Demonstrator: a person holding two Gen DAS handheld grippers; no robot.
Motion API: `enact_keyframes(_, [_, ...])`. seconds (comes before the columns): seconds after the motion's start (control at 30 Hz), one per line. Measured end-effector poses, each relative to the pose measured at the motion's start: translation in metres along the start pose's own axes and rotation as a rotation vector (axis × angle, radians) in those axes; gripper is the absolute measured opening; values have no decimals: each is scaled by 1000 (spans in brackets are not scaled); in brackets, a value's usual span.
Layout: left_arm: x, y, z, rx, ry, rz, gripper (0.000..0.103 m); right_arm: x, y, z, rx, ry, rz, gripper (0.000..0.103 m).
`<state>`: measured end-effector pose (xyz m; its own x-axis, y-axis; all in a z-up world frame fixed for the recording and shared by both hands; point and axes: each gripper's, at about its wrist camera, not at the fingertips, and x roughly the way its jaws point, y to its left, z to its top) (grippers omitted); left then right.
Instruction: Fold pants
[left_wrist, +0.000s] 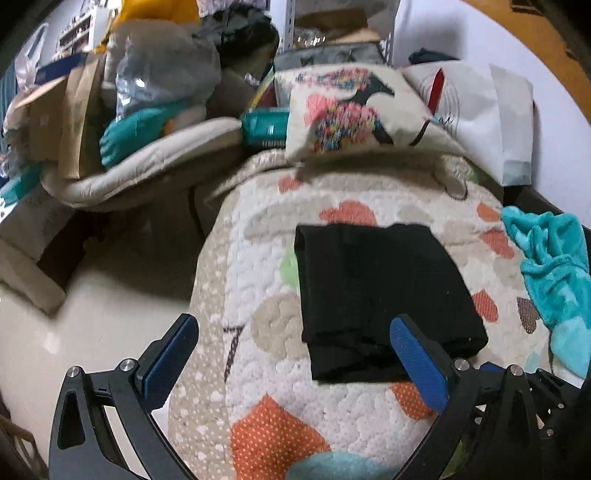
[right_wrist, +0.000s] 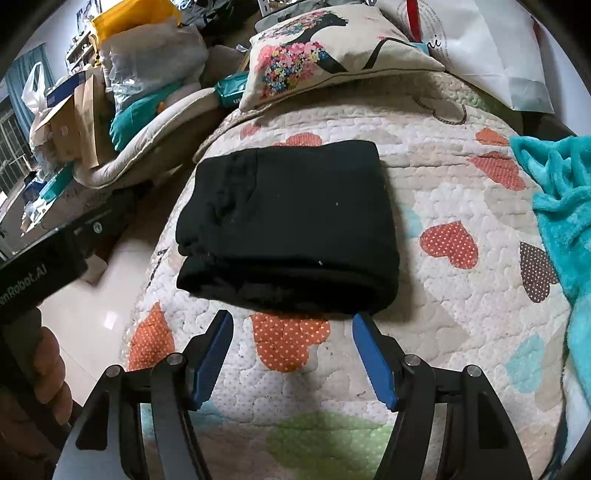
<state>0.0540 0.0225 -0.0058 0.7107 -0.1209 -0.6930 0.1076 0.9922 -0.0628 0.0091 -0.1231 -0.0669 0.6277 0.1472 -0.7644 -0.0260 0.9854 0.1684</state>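
The black pants (left_wrist: 376, 295) lie folded into a compact rectangle on the heart-patterned quilt (left_wrist: 288, 402). They also show in the right wrist view (right_wrist: 291, 229). My left gripper (left_wrist: 295, 325) is open and empty, held above the near edge of the pants; its right finger overlaps them in view. My right gripper (right_wrist: 291, 325) is open and empty, just short of the near edge of the pants, above the quilt (right_wrist: 461, 314). The left gripper's body and the hand holding it show at the left edge of the right wrist view (right_wrist: 33, 288).
A teal fleece blanket (left_wrist: 554, 280) (right_wrist: 565, 221) lies on the quilt at the right. A printed cushion (left_wrist: 351, 110) (right_wrist: 332, 51) and a white bag (right_wrist: 491, 48) sit at the far end. Bags, boxes and bedding (left_wrist: 129, 103) are piled left; pale floor (left_wrist: 110, 317) lies below.
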Motion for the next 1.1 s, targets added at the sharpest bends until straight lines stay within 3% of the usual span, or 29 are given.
enact_keyframes(0.53, [16, 3, -5, -27, 111, -41, 103, 4, 0, -3, 10, 13, -31, 77])
enact_keyframes(1.1, [27, 2, -10, -38, 164, -48, 103, 5, -1, -4, 20, 17, -35, 78])
